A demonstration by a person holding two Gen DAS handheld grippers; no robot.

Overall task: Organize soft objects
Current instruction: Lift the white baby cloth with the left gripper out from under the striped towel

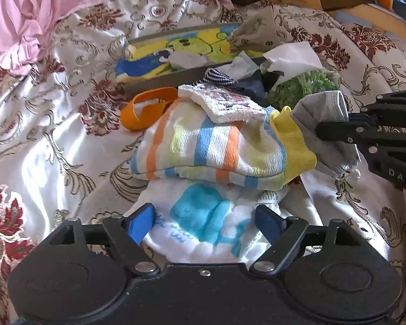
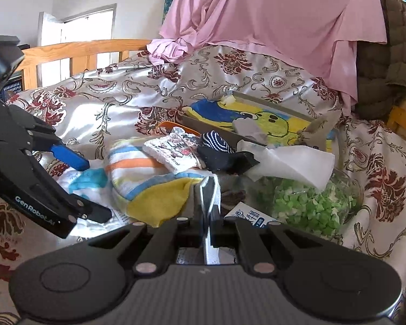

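On the floral bedspread lies a pile of soft things. A white towel with a blue print is nearest, and my left gripper stands open astride it, pads clear of the fabric. In the right wrist view the same left gripper hangs over that towel. Behind it lies a striped towel, with a small printed washcloth on top and a yellow cloth at its right end. My right gripper is shut on a grey cloth, also seen as grey cloth beside the yellow one.
A shallow tray holds a cartoon-print towel. An orange strap, dark socks, white paper and a clear jar of green bits crowd the pile. A pink sheet drapes behind; a wooden bed frame stands left.
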